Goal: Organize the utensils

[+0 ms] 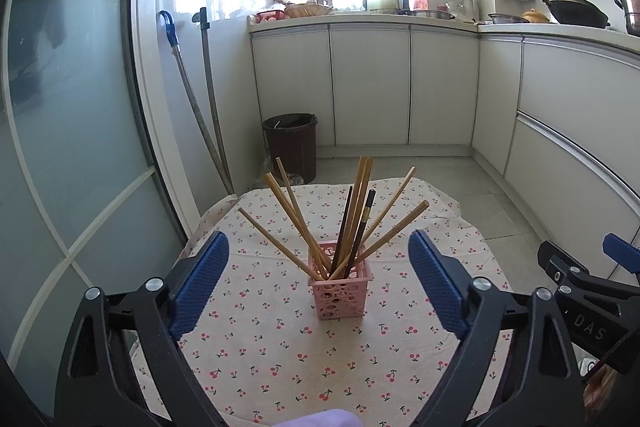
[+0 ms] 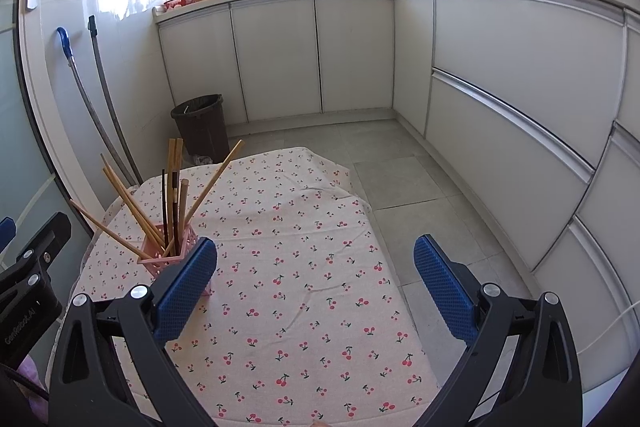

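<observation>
Cherry-print tablecloth (image 1: 280,359) covers table beside white kitchen cabinets (image 1: 368,87).

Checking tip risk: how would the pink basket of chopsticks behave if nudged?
The basket looks narrow, thin and perforated, so probably light. The chopsticks splay high above its rim, so it likely tips easily. On cloth, it may catch rather than slide.

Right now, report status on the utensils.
Both grippers, left and right, open, empty. Chopsticks standing in pink holder. Nothing in the way.

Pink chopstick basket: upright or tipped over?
Upright. The pink basket stands on its base on the cherry-print tablecloth, open top facing up, with the chopsticks fanning out of it.
</observation>
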